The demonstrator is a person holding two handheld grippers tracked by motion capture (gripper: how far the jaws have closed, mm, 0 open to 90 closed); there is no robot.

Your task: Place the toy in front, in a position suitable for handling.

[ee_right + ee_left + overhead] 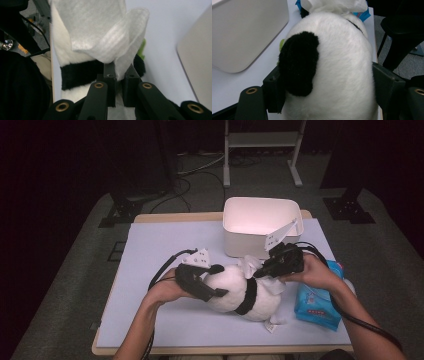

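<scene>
Person's forearms come in low at the near edge; table (165, 320) with pale blue-grey top carries everything; white bin (260, 222) stands at the far side, just behind the toy; plush panda (240, 292) lies on its side at table centre, white body with black band round the middle and a black patch at the head end; blue wipes pack (317, 302) lies just right of the panda, near the right edge, partly under the right wrist.

Left gripper (212, 281) at the panda's left end; left gripper view has both jaws spread wide on either flank of the white body, pressing in, black patch against one jaw; clamped on the plush panda (332, 67).

Right gripper (260, 271) sits over the panda's right half, near the bin's front wall; right gripper view has the jaws pinched nearly together on a fold of white wipe (107, 32); wipe lies against the panda's white fur above the black band (80, 72); bin wall at that view's right edge.
</scene>
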